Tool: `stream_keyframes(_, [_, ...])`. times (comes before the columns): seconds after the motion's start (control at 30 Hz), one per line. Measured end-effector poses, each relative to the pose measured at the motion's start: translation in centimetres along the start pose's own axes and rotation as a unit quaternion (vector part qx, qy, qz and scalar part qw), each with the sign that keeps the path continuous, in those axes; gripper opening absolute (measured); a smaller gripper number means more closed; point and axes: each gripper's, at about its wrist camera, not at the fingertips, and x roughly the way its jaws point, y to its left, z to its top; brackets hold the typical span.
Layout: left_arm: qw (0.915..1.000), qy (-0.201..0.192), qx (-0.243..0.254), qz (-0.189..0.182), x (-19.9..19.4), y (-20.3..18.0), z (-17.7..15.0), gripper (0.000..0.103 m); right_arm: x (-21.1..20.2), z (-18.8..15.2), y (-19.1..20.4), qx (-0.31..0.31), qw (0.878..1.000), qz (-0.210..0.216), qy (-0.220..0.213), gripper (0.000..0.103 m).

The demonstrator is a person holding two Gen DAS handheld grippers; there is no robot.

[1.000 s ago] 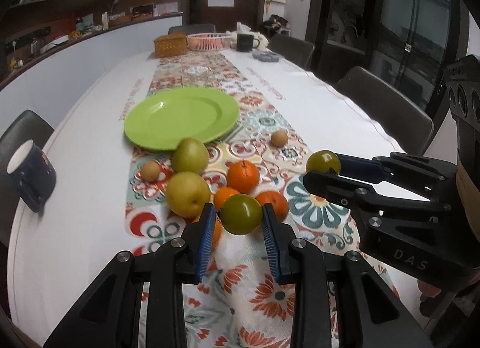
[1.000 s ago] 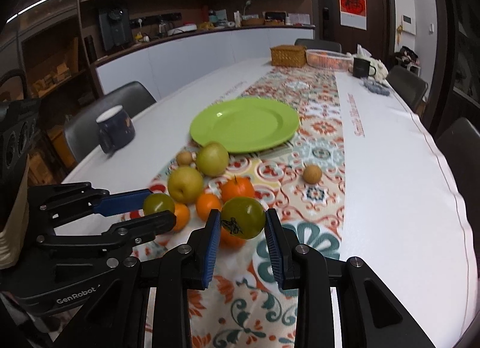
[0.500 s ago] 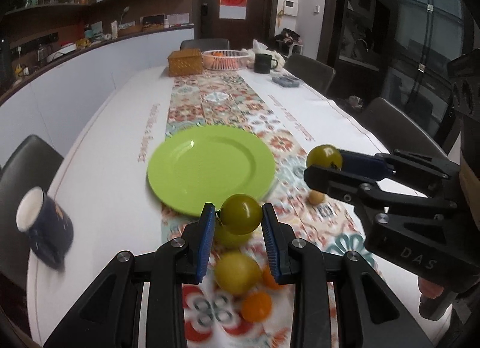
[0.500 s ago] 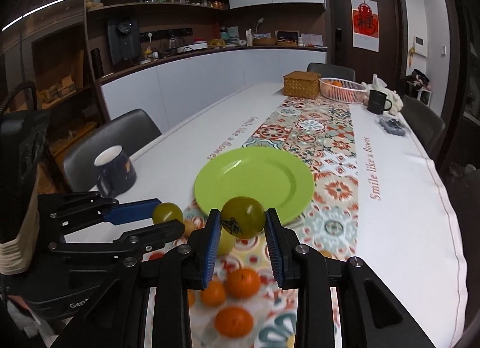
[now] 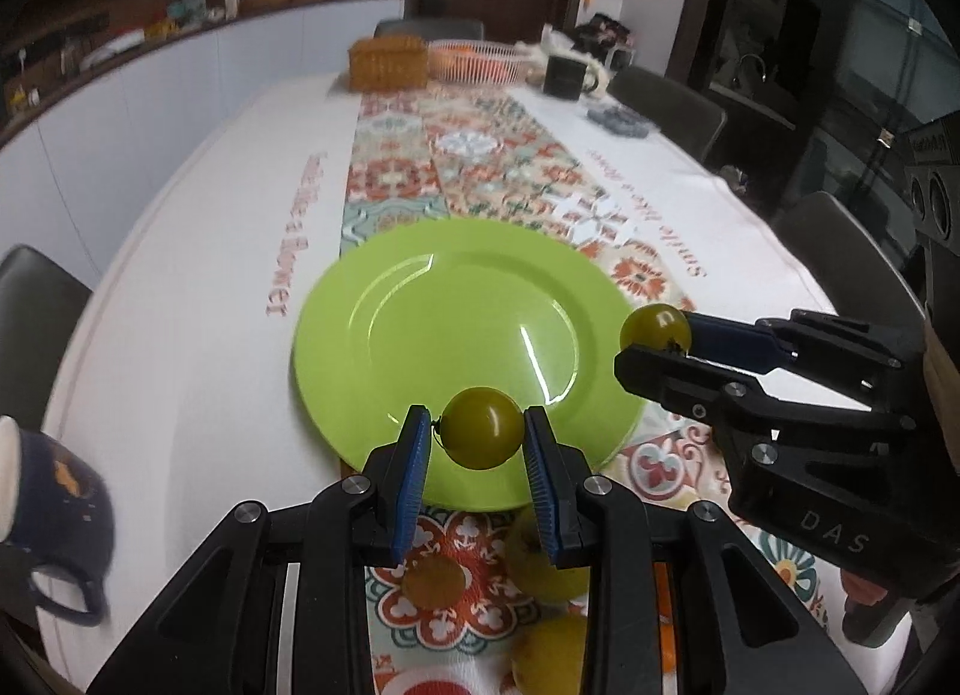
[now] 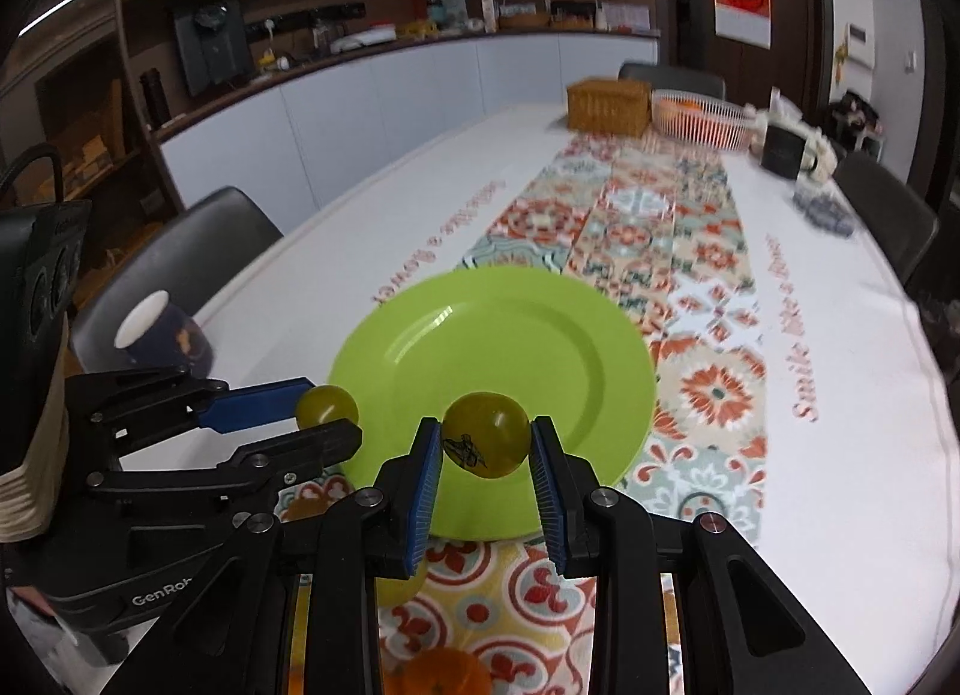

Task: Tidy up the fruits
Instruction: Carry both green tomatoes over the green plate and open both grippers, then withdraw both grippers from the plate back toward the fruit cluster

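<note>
My left gripper [image 5: 480,443] is shut on a green tomato [image 5: 483,436] and holds it above the near rim of the empty green plate [image 5: 456,335]. My right gripper [image 6: 486,449] is shut on a second green tomato [image 6: 487,442], also over the plate's [image 6: 498,359] near edge. Each gripper shows in the other's view: the right one [image 5: 657,335] at the plate's right edge, the left one [image 6: 327,413] at its left edge. Pears [image 5: 549,572] and oranges [image 6: 444,671] lie on the runner below the grippers, partly hidden.
A dark blue mug [image 5: 48,509] stands at the table's left edge. A wicker basket [image 5: 389,61], a white wire basket [image 5: 480,59] and a black mug [image 5: 565,76] stand at the far end. Dark chairs [image 6: 174,251] surround the table.
Both grippers have lifted off the fruit pile and moved forward with their tomatoes, from over the loose fruit to over the plate's near edge.
</note>
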Motion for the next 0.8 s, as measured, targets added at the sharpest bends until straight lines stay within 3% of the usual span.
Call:
stream_keyframes(0.3, [0.9995, 0.029, -0.006, 0.01, 2.9, 1.0, -0.2, 0.032, 3.1, -0.7, -0.9, 0.017, 0.999, 0.003, 0.03, 0.032])
stream_keyframes(0.37, [0.9996, 0.024, -0.004, 0.013, 2.6, 1.0, -0.2, 0.04, 2.8, -0.8, -0.9, 0.016, 1.0, -0.007, 0.024, 0.038])
stream_keyframes(0.43, [0.9996, 0.012, -0.003, 0.026, 1.8, 0.9, -0.2, 0.053, 2.0, -0.9, -0.9, 0.015, 1.0, -0.016, 0.015, 0.043])
stream_keyframes(0.57, [0.9988, -0.009, -0.003, 0.047, -0.5, 0.7, -0.6, 0.053, -0.1, -1.5, -0.6, 0.005, 1.0, -0.029, -0.001, 0.043])
stream_keyframes(0.8, [0.9965, -0.05, -0.001, 0.068, -5.4, -1.0, -2.3, 0.064, -5.5, -3.4, 0.8, -0.014, 0.997, -0.054, -0.045, 0.051])
